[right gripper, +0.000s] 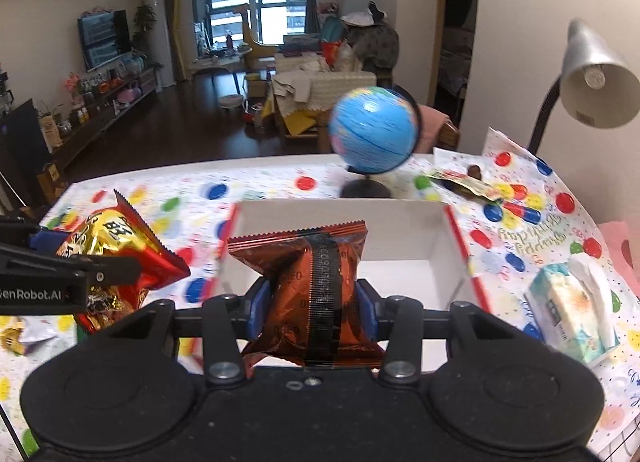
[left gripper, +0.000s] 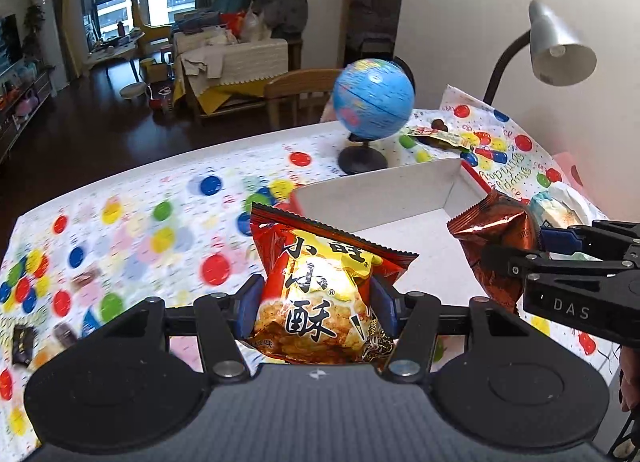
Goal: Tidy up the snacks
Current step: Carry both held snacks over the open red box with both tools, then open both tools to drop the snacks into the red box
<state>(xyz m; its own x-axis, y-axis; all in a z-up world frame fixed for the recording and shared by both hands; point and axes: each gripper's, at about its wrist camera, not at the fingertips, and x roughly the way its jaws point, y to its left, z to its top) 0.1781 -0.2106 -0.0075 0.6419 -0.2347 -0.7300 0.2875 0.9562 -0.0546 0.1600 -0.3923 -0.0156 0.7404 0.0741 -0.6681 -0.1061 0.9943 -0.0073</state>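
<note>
The red-and-yellow snack bag (left gripper: 320,298) sits pinched between the blue pads of the left gripper (left gripper: 316,302), its top corner flaring above the fingers and its lower edge hidden behind the gripper body. It hangs just off the near left corner of the white box (left gripper: 384,198), over the spotted tablecloth (left gripper: 132,230). The brown foil snack bag (right gripper: 310,290) is squeezed in the same way by the right gripper (right gripper: 310,304), seam side facing the camera, and is held over the box's near edge (right gripper: 400,274); its bottom is cut off by the gripper.

Inside the box the visible white floor is bare, with upright walls at the back and sides. The two bags hang near each other but apart.

Behind the box stands a globe (left gripper: 374,98), blurred, close to the far wall. A desk lamp (left gripper: 560,46) leans in over the right side, and a tissue pack (right gripper: 572,310) lies just right of the box. Small wrappers at the tablecloth's left edge (left gripper: 24,342) are too smeared to identify.
</note>
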